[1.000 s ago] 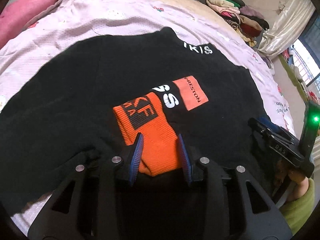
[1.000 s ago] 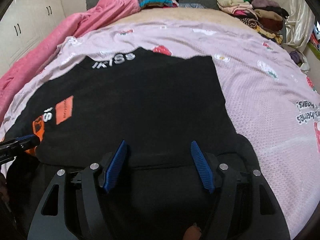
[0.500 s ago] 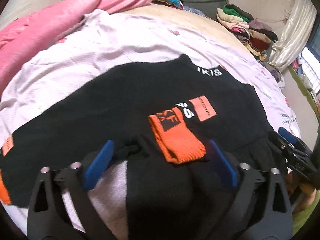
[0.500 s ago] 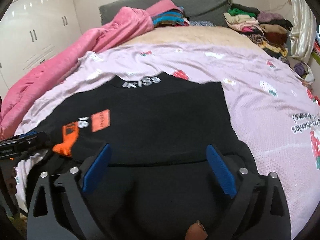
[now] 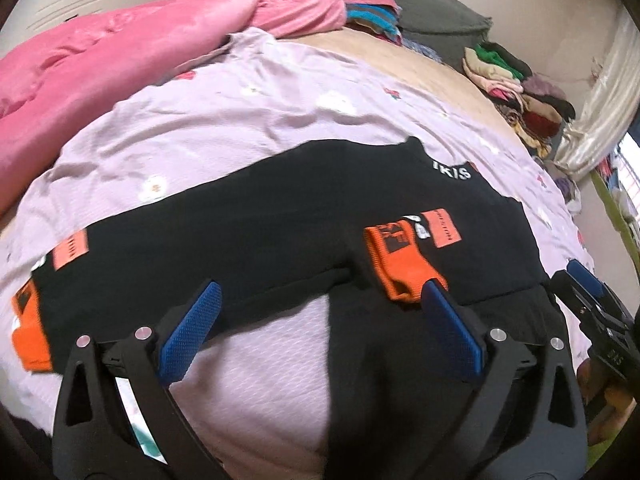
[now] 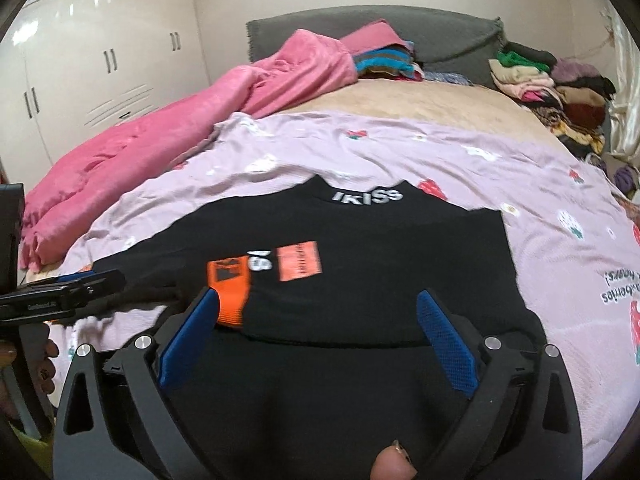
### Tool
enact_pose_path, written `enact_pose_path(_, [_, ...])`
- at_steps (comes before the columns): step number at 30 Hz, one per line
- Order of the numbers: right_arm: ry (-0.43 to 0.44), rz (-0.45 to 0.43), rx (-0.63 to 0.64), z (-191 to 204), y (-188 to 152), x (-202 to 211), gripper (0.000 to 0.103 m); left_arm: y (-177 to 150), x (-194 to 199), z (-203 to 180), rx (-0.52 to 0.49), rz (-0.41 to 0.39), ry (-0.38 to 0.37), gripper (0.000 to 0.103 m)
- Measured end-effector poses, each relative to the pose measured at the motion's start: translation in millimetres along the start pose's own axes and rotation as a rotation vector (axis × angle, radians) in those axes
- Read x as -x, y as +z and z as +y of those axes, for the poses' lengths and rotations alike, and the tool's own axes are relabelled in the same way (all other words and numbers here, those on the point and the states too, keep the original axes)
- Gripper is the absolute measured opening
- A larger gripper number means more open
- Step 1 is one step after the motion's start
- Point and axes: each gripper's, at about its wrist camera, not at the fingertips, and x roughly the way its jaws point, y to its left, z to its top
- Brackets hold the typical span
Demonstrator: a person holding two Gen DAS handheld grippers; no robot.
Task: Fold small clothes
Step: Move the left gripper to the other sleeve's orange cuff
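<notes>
Both tongs have let go and drawn back from the black sweater [image 5: 280, 240] since a second ago: the left tongs [image 5: 316, 332], then closed around the orange cuff [image 5: 400, 268], have just been opening and now stand wide with nothing pressed between the blue pads. The right tongs [image 6: 320, 340] have likewise been opening and are spread wide above the sweater's near hem, empty.

That sweater lies flat on the lilac sheet [image 6: 520, 184] of the bed, collar with its white lettering [image 6: 368, 196] on the far side. One sleeve is folded across the sweater's body, so the orange cuff rests on the black cloth beside an orange patch [image 6: 300, 266]. In the left view the other sleeve stretches out to the sweater's left, ending in a second orange cuff [image 5: 32, 340] at the sheet's near edge.

Beyond the sweater, a pink blanket [image 6: 180, 136] is heaped to its far left, and a stack of folded clothes [image 6: 552, 88] sits to its far right near the grey headboard [image 6: 400, 28]. White wardrobe doors [image 6: 100, 60] stand behind the blanket.
</notes>
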Motion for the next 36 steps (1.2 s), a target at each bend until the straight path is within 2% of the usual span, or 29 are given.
enact_pose_path(9, [0.065,0.002,0.075,54,5,-6,0.098,-8,31,39,0.095,-0.061,0.028,0.093])
enact_pose_path(17, [0.139,0.010,0.150,105,7,-16,0.098,-24,46,74,0.168,-0.070,0.067,0.093])
enact_pose_path(27, [0.211,0.023,0.215,154,7,-23,0.098,-43,57,112,0.265,-0.058,0.096,0.093])
enact_pose_path(36, [0.256,0.024,0.219,172,8,-29,0.098,-64,46,144,0.400,-0.006,0.070,0.093])
